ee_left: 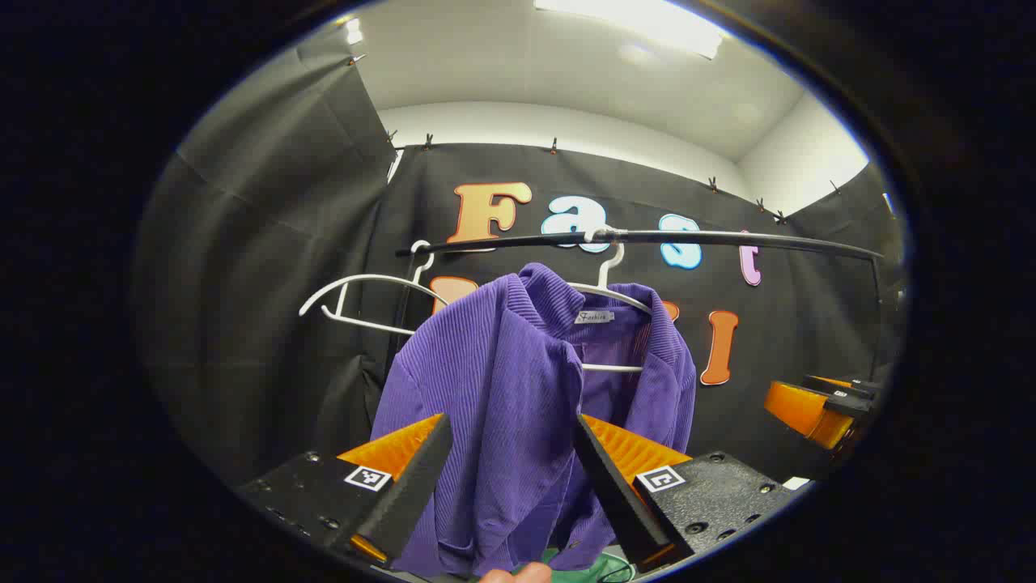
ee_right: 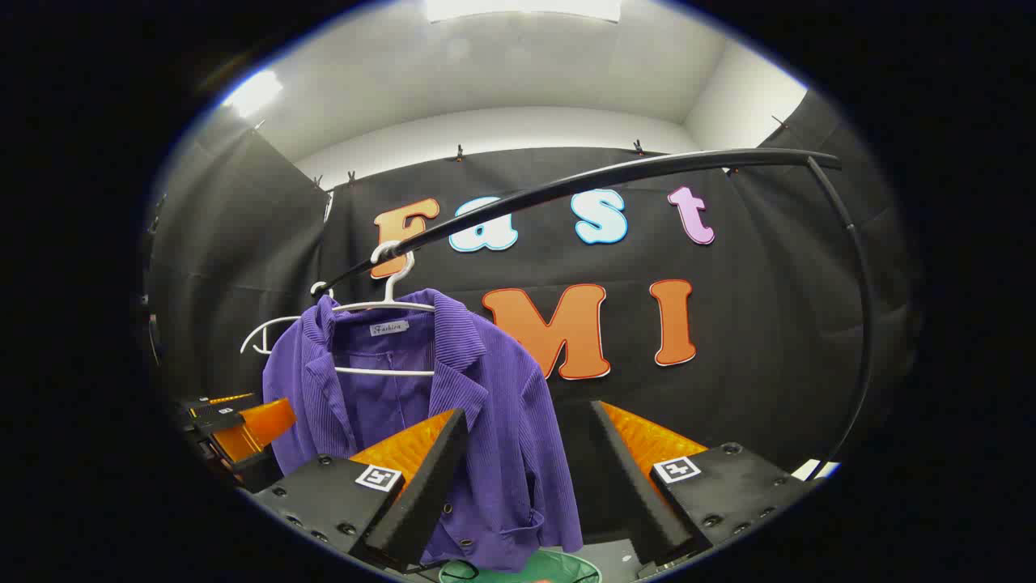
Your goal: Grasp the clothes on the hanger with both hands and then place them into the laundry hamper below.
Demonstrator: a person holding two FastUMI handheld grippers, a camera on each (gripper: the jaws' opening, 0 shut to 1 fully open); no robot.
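Hanging from a white hanger (ee_left: 609,275) on the black rail (ee_left: 647,238), the purple jacket (ee_left: 518,405) faces the left gripper (ee_left: 511,465), whose fingers stand wide apart with the cloth seen between them, not pressed by either. A second, bare hanger (ee_left: 356,300) hangs on the rail to the left of the jacket in the left gripper view. At the right edge of that view the right gripper (ee_left: 825,401) shows, well apart from the jacket.

In the right gripper view the jacket (ee_right: 486,421) hangs at the left on its hanger (ee_right: 388,304) under the rail (ee_right: 615,174). The right gripper (ee_right: 526,470) is open too, its left finger (ee_right: 421,486) overlapping the jacket's hem in the view; whether it touches the cloth I cannot tell. The left gripper (ee_right: 235,425) shows at the left edge, beside the jacket's sleeve. Below the hem, the green rim of the hamper (ee_right: 518,567) peeks out at the bottom.
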